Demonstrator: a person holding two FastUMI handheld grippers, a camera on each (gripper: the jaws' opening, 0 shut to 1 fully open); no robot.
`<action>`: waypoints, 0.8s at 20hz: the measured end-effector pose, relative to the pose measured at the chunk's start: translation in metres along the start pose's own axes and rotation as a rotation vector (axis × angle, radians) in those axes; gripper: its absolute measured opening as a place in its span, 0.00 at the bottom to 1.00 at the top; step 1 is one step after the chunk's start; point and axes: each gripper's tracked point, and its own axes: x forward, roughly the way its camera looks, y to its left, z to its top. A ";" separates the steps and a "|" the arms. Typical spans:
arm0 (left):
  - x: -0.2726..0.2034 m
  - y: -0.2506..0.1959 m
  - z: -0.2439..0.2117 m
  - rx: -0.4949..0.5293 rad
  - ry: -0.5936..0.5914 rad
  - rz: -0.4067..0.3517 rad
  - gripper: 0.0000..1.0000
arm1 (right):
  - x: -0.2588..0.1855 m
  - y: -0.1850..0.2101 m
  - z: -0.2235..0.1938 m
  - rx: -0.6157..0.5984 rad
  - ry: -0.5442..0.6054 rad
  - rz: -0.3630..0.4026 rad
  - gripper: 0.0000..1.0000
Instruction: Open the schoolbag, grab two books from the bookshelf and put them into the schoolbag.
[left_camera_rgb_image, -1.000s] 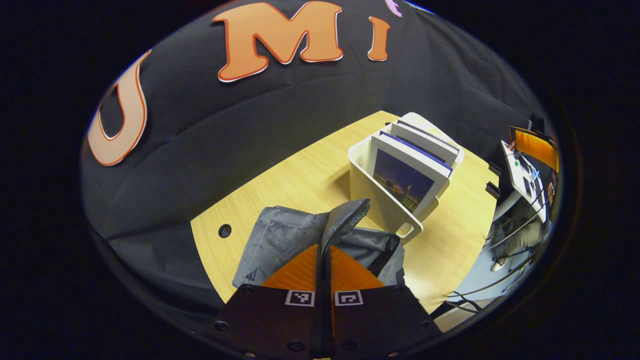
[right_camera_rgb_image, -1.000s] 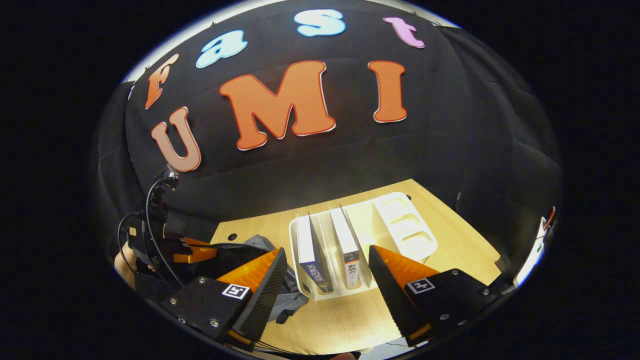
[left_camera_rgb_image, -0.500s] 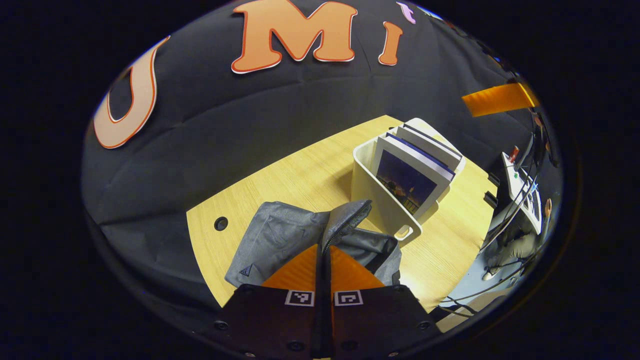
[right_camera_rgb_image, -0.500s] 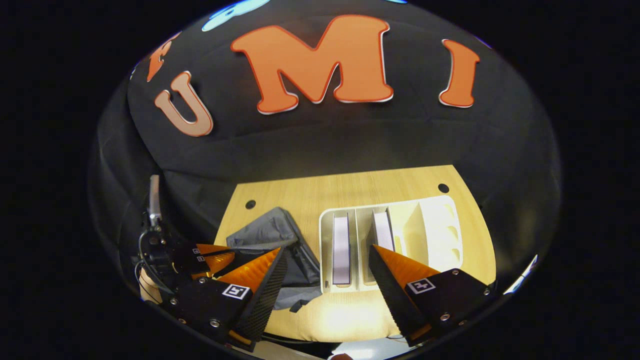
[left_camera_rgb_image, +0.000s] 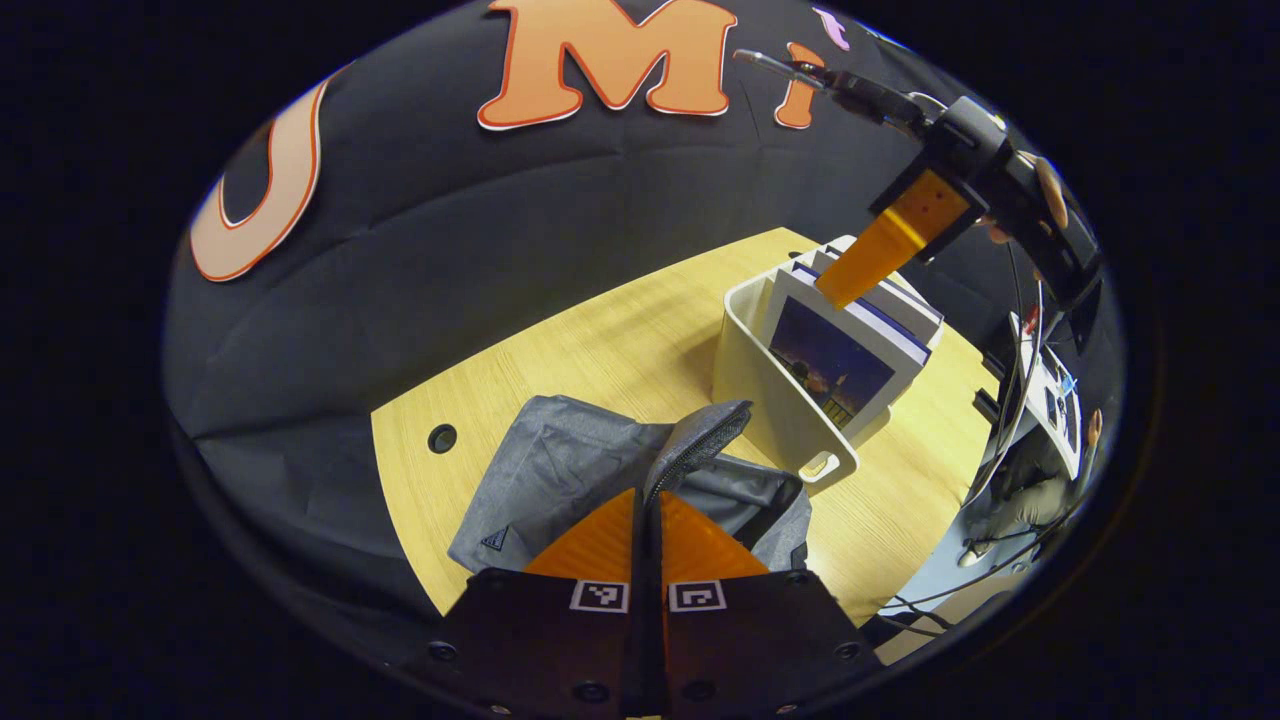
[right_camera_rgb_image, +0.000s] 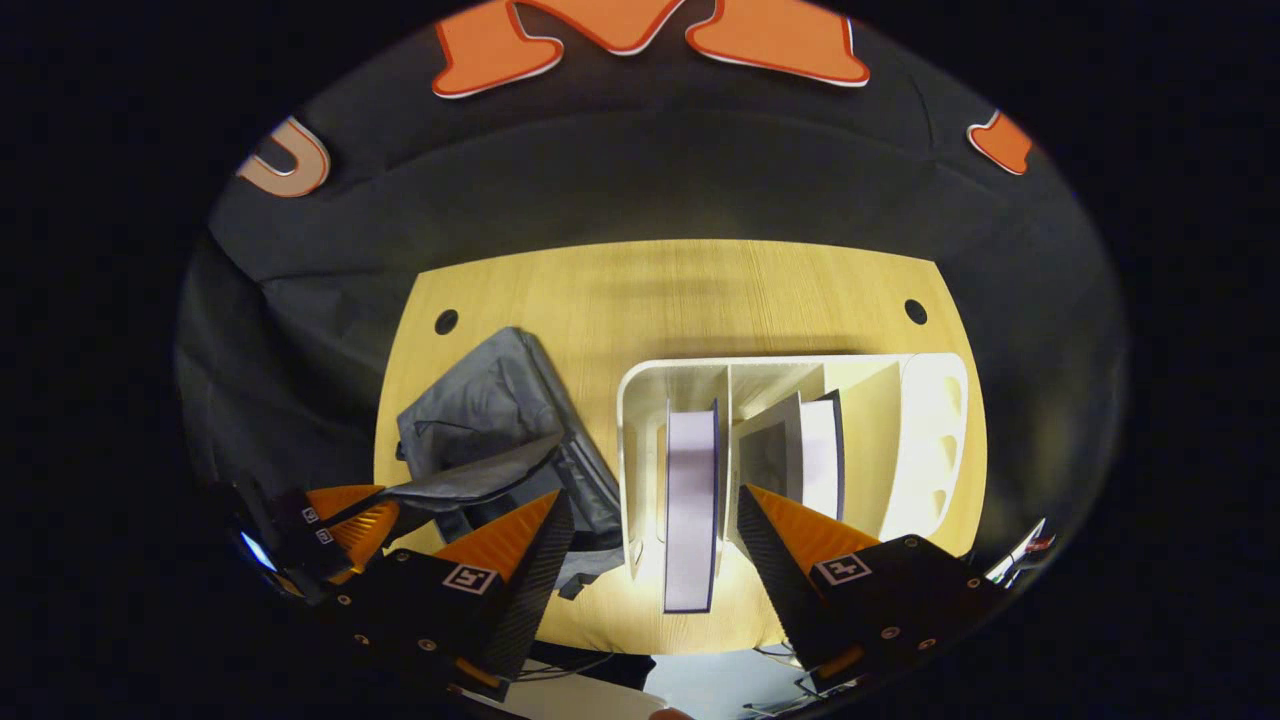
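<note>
Pale wooden table (right_camera_rgb_image: 680, 290) below: my left gripper (left_camera_rgb_image: 648, 500) is pinched tight on the schoolbag (left_camera_rgb_image: 560, 470) flap, holding the soft fabric up. My right gripper (right_camera_rgb_image: 650, 520) hangs wide open, holding nothing, over the bookshelf (right_camera_rgb_image: 640, 385); the nearest book (right_camera_rgb_image: 690, 500) looks stiff, so I'd clamp across its top edge.

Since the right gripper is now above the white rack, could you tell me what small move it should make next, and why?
Probably lower the open right gripper straight down so its fingers straddle the upright purple-edged book in the white plastic bookshelf. The book stands between the fingers but is not yet gripped, and the left gripper is shut on the grey fabric schoolbag's flap, holding it open.
</note>
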 end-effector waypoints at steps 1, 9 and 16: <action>0.001 0.001 -0.001 -0.002 0.002 0.002 0.01 | 0.007 -0.001 0.000 -0.001 0.018 -0.007 0.99; 0.008 0.002 -0.006 -0.022 0.019 -0.010 0.01 | 0.052 -0.017 -0.010 0.022 0.124 -0.058 0.97; 0.010 0.003 -0.005 -0.019 0.030 -0.014 0.01 | 0.067 -0.019 -0.012 0.046 0.147 -0.070 0.58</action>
